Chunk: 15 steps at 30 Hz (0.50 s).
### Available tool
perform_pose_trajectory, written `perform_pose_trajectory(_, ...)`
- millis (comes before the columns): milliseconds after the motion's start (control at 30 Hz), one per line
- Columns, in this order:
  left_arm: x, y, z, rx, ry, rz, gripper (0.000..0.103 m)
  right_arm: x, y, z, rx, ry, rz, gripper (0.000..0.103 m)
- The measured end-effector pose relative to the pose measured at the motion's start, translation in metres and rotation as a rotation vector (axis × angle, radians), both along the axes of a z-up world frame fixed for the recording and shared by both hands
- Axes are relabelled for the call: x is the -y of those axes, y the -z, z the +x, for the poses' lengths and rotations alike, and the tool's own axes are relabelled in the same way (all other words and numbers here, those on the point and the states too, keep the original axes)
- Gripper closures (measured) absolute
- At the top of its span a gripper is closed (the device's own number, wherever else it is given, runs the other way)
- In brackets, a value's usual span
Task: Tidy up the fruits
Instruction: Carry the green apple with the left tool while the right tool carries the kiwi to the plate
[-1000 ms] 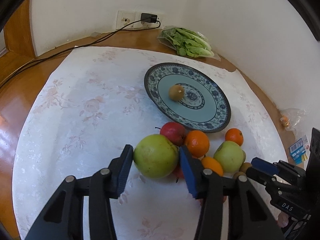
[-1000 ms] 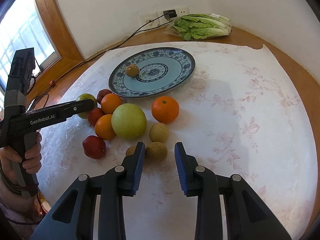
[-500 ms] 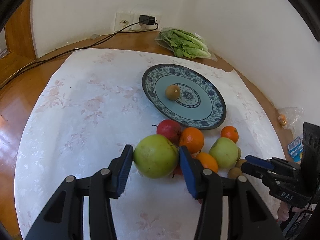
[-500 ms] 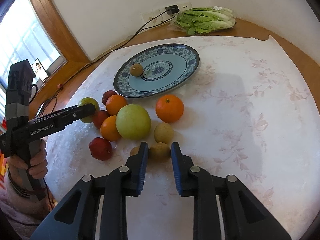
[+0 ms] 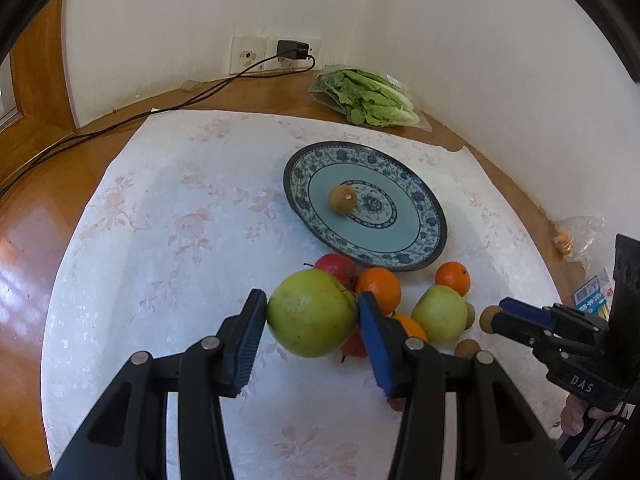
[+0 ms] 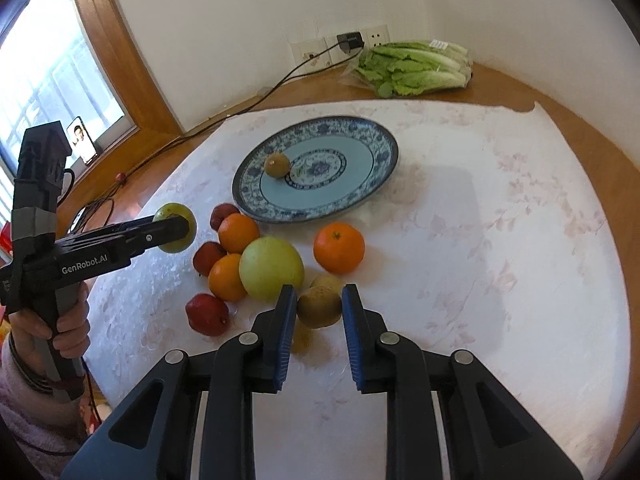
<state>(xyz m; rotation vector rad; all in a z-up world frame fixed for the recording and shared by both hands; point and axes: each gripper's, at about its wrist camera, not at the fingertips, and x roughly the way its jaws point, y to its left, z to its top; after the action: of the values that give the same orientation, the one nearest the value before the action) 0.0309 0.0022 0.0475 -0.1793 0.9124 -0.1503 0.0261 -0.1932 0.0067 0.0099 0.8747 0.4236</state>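
My left gripper (image 5: 312, 316) is shut on a green apple (image 5: 312, 314) and holds it above the cloth; it also shows in the right wrist view (image 6: 176, 228). My right gripper (image 6: 319, 306) is shut on a brown kiwi (image 6: 319, 306) lifted off the cloth; it shows in the left wrist view (image 5: 491, 319). A blue patterned plate (image 6: 360, 184) holds one kiwi (image 6: 277, 165). On the cloth lie a second green apple (image 6: 271, 269), oranges (image 6: 339, 247), red apples (image 6: 207, 314) and more kiwis (image 6: 326, 280).
A bag of lettuce (image 6: 412, 68) lies at the back by the wall sockets (image 6: 352, 42), with a black cable (image 6: 240, 108) running left. A floral cloth (image 6: 500, 240) covers the wooden table. A plastic bag (image 5: 580, 236) sits at the right edge.
Both grippers have risen. The left lifted the green apple off the cloth. The right closed on a kiwi and lifted it.
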Motion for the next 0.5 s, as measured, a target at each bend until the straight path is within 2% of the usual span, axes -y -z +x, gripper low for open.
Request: perform_pose_trajectory(500, 0.015, -0.017, 0.029, 0.041, 0.013, 0.024, 0.053, -0.011, -0.023, 0.024, 0.088, -0.015, -0.025, 0.079)
